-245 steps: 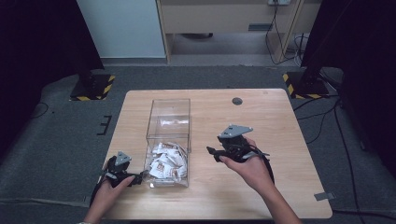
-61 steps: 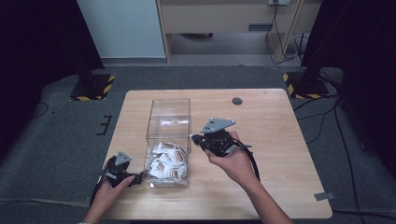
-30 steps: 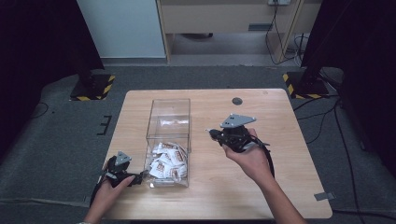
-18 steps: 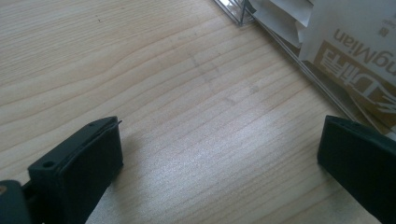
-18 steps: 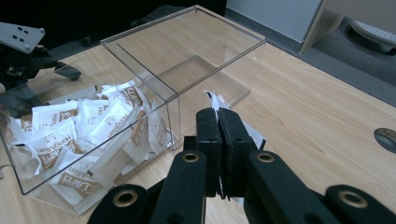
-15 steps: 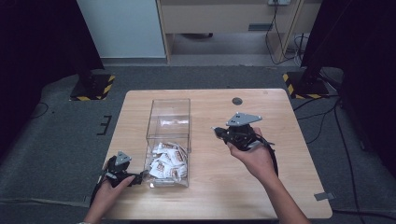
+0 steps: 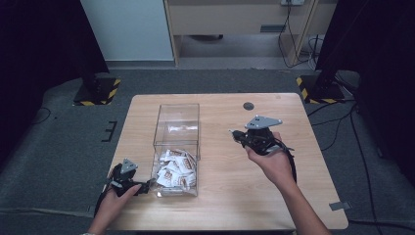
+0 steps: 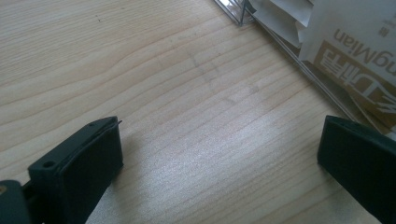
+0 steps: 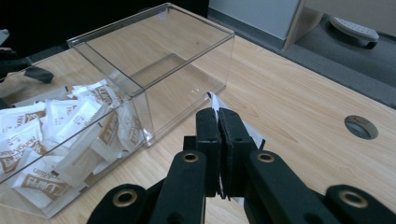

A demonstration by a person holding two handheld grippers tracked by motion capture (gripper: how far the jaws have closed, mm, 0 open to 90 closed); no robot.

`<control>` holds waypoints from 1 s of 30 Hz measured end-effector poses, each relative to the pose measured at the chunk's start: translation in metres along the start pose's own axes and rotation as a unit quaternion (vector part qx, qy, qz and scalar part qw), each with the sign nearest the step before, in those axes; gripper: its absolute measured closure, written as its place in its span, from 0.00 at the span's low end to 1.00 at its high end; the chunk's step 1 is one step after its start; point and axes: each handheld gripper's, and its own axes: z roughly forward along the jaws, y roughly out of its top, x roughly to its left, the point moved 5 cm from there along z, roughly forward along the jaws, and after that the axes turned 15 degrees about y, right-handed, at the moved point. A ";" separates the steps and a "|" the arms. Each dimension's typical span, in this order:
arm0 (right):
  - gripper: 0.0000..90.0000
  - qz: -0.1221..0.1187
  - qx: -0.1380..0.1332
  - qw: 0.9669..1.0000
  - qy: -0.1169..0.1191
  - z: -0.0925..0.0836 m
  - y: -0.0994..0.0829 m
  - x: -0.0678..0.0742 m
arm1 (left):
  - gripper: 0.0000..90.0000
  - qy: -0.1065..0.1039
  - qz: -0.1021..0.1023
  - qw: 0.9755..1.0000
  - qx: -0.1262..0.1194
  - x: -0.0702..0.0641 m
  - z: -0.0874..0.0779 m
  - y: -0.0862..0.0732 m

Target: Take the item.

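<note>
A clear plastic box [image 7: 177, 117] stands on the wooden table, and its near half holds several white-and-brown packets [image 7: 173, 169]. To the right of the box, above the table, my right gripper [image 7: 236, 133] points left toward it. In the right gripper view this gripper [image 9: 218, 116] is shut on a white packet [image 9: 250, 134] whose edge sticks out past the jaws, with the box [image 9: 187, 60] ahead on the left. My left gripper [image 7: 147, 187] rests at the box's near-left corner. Its jaws stand wide open [image 8: 219, 149] over bare wood, beside the packets [image 8: 355, 56] behind the wall.
A round cable hole [image 7: 248, 105] sits in the table's far right part. The table's edge runs close behind the box. Dark stands with striped bases [image 7: 95, 93] are on the floor at both far corners.
My right gripper, which was at the box's right wall two seconds ago, has drawn back to the right and slightly farther away. The left gripper has stayed put.
</note>
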 end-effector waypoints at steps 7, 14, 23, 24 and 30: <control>0.97 0.007 -0.002 1.000 -0.011 -0.004 -0.005 -0.010 | 0.00 0.000 0.000 1.000 0.000 0.000 0.000 0.000; 0.97 0.017 -0.002 1.000 -0.023 -0.005 -0.009 -0.021 | 0.00 0.000 0.000 1.000 0.000 0.000 0.000 0.000; 0.97 0.037 0.001 0.998 -0.042 -0.002 -0.021 -0.042 | 0.00 0.000 0.000 1.000 0.000 0.000 0.000 0.000; 0.97 0.039 0.003 0.998 -0.046 -0.001 -0.023 -0.043 | 0.00 0.000 0.000 1.000 0.000 0.000 0.000 0.000; 0.97 0.044 0.008 0.998 -0.053 0.005 -0.030 -0.050 | 0.00 0.000 0.000 1.000 0.000 0.000 0.000 0.000</control>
